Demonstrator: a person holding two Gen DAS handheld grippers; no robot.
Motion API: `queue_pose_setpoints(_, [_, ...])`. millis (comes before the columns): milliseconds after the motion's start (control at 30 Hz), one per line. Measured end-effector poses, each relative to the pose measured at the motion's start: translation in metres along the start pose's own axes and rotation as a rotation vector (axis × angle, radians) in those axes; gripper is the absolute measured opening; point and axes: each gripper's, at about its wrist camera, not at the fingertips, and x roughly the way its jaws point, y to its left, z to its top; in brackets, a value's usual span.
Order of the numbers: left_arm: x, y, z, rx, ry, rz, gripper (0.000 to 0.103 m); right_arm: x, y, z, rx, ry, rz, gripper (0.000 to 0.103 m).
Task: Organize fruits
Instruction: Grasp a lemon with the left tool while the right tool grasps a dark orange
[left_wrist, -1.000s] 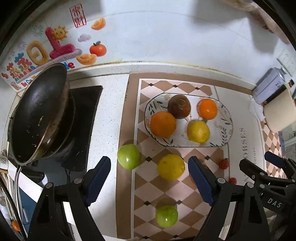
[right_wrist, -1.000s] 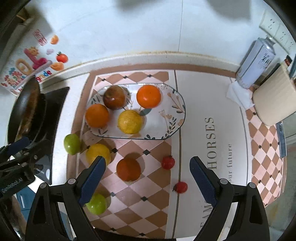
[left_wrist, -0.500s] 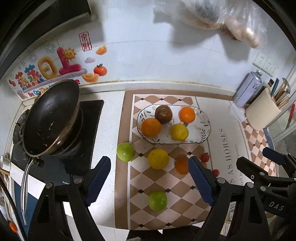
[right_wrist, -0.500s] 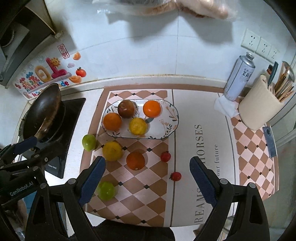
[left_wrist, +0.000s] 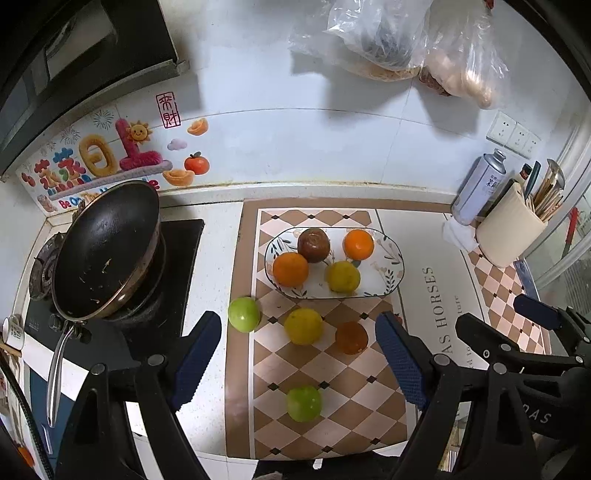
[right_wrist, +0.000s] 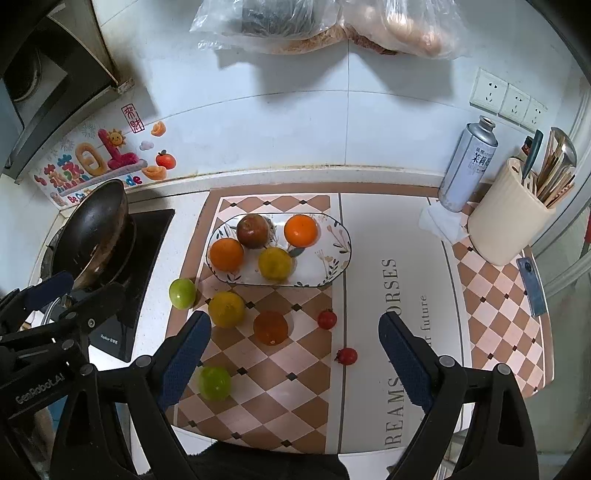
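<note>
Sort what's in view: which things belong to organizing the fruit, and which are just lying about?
Job: plate holding four fruits; loose green fruits, yellow fruit, orange fruit, two small red fruits.

Lying about: pan, spray can, utensil holder, bags.

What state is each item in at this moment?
Left tool: open, holding nothing.
Right tool: open, holding nothing.
Oval plate: holds four fruits, right end bare.
Six loose fruits, e.g. yellow fruit: on the mat, off the plate.
Frying pan: tilted on the stove, crumbs only.
Spray can: upright, no cap.
Utensil holder: full.
</note>
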Motion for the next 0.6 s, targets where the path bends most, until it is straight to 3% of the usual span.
queue_pose_setpoints(233, [0.016,0.009,0.005,-0.033,0.005,0.043,0.085,0.032,-0.006,0.008,0.031,0.042,0.029,0.094])
queue_pose_setpoints(267, [0.022,0.013,0.005,-0.041,0.014,0.054,0.089,0.041,-0.007,0.008,0.036,0.059,0.039,0.094])
queue_pose_setpoints(333, [0.039,0.022,0.005,-0.052,0.039,0.096,0.1,0.072,-0.007,0.007,0.051,0.125,0.084,0.094])
queue_pose_setpoints(433, [0.067,0.037,0.001,-0.072,0.09,0.156,0.1,0.126,-0.004,0.0,0.077,0.231,0.148,0.094])
queue_pose_setpoints(600, [0.112,0.058,-0.009,-0.109,0.197,0.193,0.1,0.214,0.001,-0.022,0.144,0.406,0.214,0.094])
